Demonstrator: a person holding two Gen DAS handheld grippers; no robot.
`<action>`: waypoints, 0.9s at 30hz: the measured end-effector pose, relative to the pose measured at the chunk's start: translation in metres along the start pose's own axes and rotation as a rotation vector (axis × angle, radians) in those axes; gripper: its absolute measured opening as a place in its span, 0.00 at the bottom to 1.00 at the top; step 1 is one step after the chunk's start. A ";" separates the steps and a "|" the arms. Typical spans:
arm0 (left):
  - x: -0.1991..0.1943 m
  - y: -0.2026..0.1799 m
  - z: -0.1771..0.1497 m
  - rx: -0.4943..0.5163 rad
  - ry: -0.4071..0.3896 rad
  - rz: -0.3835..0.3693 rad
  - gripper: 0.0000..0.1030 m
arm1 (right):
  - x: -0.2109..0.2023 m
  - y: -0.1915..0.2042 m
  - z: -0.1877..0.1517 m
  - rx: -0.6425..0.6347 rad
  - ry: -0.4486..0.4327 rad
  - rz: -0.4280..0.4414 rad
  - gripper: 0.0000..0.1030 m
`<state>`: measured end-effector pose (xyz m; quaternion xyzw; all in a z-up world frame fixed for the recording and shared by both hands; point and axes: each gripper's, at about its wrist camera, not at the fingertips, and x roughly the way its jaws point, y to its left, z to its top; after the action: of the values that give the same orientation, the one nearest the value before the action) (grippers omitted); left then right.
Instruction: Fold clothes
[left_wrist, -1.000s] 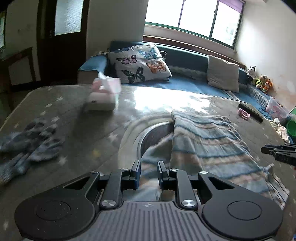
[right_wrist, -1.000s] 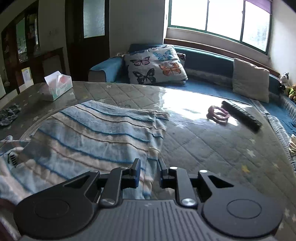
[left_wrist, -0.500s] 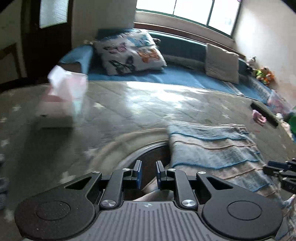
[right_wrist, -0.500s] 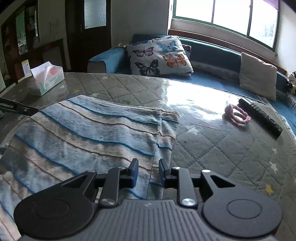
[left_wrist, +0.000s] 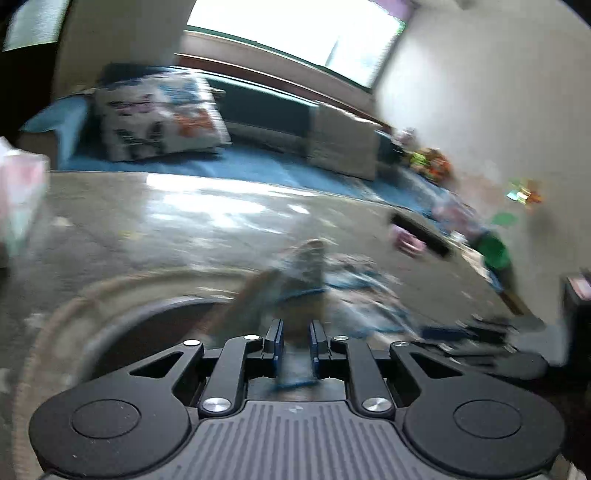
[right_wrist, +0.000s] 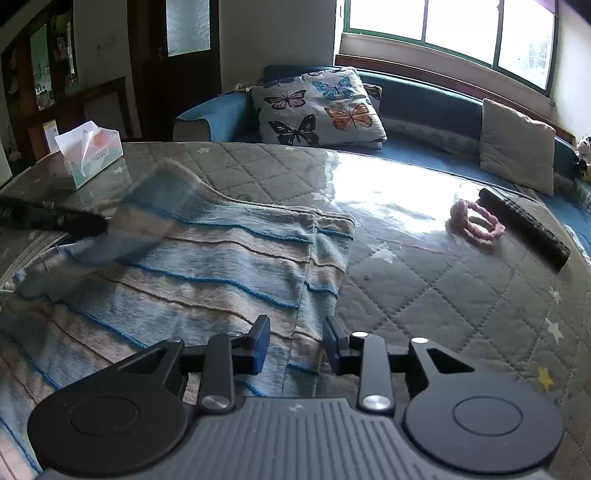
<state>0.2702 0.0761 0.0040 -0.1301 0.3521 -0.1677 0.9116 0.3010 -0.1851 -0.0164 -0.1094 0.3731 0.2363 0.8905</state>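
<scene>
The left claw (left_wrist: 293, 334) has swung in from the bare side of the surface (right_wrist: 424, 280) and now has a corner of the striped blue garment (right_wrist: 229, 269) between its jaws, which are closing on the cloth; a peak of fabric stands up just beyond its tips, so that far-left corner has come off the surface, where a second ago the whole piece lay flat. The right claw (right_wrist: 295, 343), which sat nearly closed a moment back, is opening over the garment's right edge, cloth beneath the gap but not pinched. To my eye that means the fold is starting: one corner lifted, the other side about to be taken. The garment lies spread across the near-left part of the quilted surface, its right hem well clear of the pink hair tie (right_wrist: 476, 225) and the black remote (right_wrist: 524, 225), which rest close together near the far-right rim. The tissue box (right_wrist: 88, 153) stands at the far left, apart from the cloth. There is open quilt to the right of the hem and beyond the garment's far edge, enough room to carry the corner across.
</scene>
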 end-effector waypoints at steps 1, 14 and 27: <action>0.003 -0.007 -0.003 0.027 0.022 -0.006 0.15 | 0.000 0.000 0.000 0.000 -0.001 0.000 0.31; -0.034 0.020 0.009 0.005 -0.048 0.181 0.17 | -0.001 0.001 0.003 -0.014 -0.003 0.008 0.32; -0.015 0.036 -0.019 0.045 0.041 0.322 0.22 | 0.003 0.005 0.002 -0.021 0.001 0.011 0.36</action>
<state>0.2549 0.1121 -0.0134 -0.0482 0.3832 -0.0300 0.9219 0.3013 -0.1794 -0.0169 -0.1165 0.3719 0.2451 0.8877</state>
